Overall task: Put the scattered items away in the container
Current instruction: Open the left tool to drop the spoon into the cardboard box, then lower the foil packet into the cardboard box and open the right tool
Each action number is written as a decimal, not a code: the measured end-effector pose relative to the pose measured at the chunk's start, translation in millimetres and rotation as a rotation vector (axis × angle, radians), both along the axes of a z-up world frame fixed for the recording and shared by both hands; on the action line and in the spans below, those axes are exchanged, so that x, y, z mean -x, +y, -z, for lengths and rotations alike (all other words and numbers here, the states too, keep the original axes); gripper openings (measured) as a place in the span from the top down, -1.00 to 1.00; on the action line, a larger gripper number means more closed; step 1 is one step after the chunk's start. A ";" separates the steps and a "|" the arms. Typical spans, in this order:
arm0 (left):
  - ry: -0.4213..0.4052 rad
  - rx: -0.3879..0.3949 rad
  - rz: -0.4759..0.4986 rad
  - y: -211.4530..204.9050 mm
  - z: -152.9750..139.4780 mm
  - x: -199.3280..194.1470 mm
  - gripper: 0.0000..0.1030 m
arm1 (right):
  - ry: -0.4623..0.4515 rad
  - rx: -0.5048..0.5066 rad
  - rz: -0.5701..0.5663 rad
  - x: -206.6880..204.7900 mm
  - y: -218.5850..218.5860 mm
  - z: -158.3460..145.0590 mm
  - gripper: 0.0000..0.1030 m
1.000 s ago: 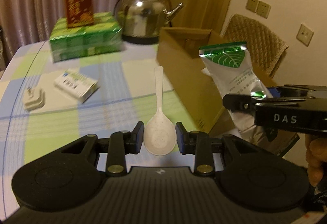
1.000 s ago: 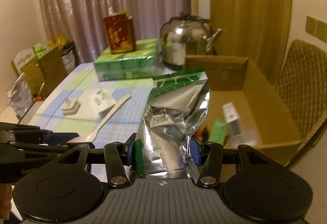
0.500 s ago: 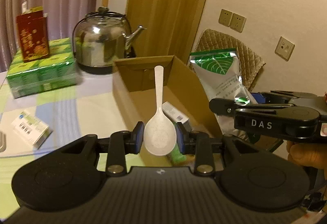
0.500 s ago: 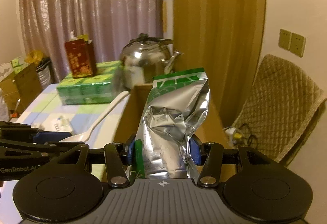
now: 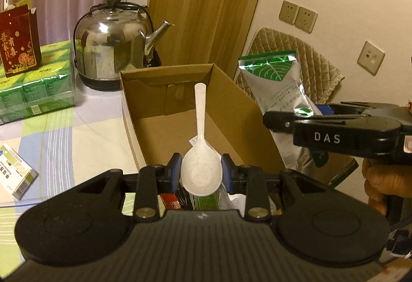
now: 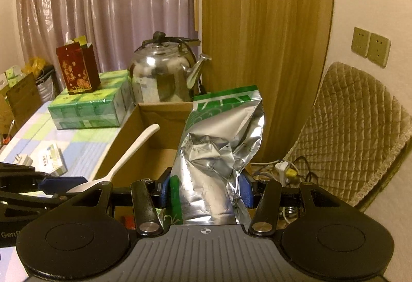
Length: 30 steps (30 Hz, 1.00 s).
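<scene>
My left gripper point(image 5: 201, 170) is shut on the bowl of a white plastic spoon point(image 5: 200, 153), whose handle points away over the open cardboard box point(image 5: 226, 99). My right gripper point(image 6: 205, 184) is shut on a silver foil pouch with a green top point(image 6: 219, 148), held upright. In the left wrist view that pouch point(image 5: 280, 91) hangs just past the box's right wall. In the right wrist view the spoon point(image 6: 128, 155) crosses the box's left wall point(image 6: 116, 150). Several small items lie at the near end of the box floor, partly hidden by my left gripper.
A steel kettle point(image 5: 116, 42) stands behind the box beside a green carton pack point(image 5: 33, 86) with a red box point(image 5: 18, 42) on top. A white medicine box point(image 5: 15, 173) and a plug adapter point(image 6: 23, 159) lie on the checked tablecloth. A quilted chair point(image 6: 360, 137) is right.
Both grippers have swung to the right from over the tablecloth to the cardboard box, still holding the spoon and the pouch. The spoon now hangs over the box's inside.
</scene>
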<state>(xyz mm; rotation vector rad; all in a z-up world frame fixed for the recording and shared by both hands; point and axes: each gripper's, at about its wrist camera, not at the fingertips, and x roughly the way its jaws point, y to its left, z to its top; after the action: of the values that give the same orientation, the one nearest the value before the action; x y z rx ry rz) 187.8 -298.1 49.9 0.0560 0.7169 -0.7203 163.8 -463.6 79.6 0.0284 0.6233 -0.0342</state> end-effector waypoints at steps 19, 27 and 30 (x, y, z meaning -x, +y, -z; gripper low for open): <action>-0.020 -0.063 0.006 -0.3 15.2 0.1 0.35 | 0.032 0.004 -0.005 -13.7 -3.6 14.8 0.05; -0.025 -0.054 -0.001 2.1 10.8 1.4 0.35 | 0.036 0.018 -0.012 -17.9 -3.6 14.7 0.05; -0.027 -0.052 -0.002 2.1 10.5 1.3 0.35 | 0.040 0.023 -0.015 -20.0 -3.3 15.1 0.05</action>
<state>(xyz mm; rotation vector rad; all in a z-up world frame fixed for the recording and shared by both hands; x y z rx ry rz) 186.5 -296.0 39.3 0.1123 0.7103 -0.6974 183.8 -466.8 64.4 0.0008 0.6634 -0.0270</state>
